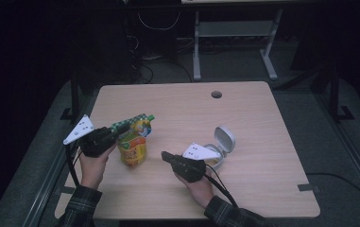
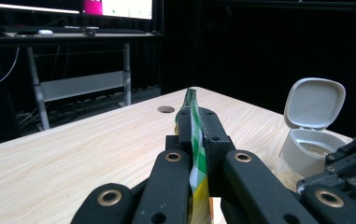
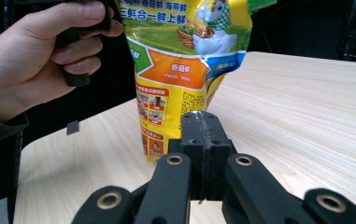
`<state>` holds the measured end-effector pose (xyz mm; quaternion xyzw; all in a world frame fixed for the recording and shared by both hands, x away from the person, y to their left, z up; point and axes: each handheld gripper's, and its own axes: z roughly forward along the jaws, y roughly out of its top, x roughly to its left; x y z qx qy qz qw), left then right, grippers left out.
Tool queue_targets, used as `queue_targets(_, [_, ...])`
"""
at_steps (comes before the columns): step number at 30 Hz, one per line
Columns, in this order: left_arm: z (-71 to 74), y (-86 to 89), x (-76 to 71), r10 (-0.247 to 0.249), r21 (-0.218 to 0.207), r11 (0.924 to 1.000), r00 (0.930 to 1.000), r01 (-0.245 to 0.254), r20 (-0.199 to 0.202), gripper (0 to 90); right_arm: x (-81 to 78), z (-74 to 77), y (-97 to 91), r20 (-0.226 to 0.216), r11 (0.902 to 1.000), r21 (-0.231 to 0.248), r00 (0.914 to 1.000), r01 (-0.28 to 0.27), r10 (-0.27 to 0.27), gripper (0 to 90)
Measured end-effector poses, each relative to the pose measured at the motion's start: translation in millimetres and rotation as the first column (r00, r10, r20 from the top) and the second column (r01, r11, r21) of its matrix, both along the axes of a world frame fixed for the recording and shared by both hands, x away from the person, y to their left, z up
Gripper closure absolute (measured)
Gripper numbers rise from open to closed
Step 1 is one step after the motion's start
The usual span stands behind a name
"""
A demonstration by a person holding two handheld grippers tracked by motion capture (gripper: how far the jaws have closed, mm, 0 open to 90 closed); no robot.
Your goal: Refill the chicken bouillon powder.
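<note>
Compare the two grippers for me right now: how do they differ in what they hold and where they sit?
The left gripper is shut on the green-checked top edge of the yellow printed seasoning pouch, keeping it upright on the light wooden table; the right gripper is shut on nothing. The left one sits at the pouch's top, the right one low, pointing at the pouch's base, beside the open white flip-lid container. Both have black jaws, fully closed.

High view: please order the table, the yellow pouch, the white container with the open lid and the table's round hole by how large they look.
1. table
2. yellow pouch
3. white container
4. round hole
</note>
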<state>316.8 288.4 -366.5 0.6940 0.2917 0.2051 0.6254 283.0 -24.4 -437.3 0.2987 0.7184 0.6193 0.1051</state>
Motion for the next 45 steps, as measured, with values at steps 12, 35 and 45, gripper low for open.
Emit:
queue_targets(12, [-5.6,15.6,-18.4,-0.006,0.011,0.9999,1.0,0.006,0.006,89.4,-2.3,-1.1,-1.3,-0.009,0.9988,-0.043,0.9997,-0.024,0.024,89.0])
queue_targets(35, [-20.0,29.4,-36.3,0.009,0.115,0.9934,0.9953,0.002,-0.096,43.2,-6.2,1.4,-8.6,-0.051,0.9965,-0.066,0.9975,-0.052,0.049,89.0])
queue_targets(45, [-35.6,36.0,-48.5,0.03,0.161,0.9869,0.9871,-0.004,-0.157,28.2,-9.7,8.8,-14.0,-0.059,0.9922,-0.094,0.9953,-0.083,0.077,89.1])
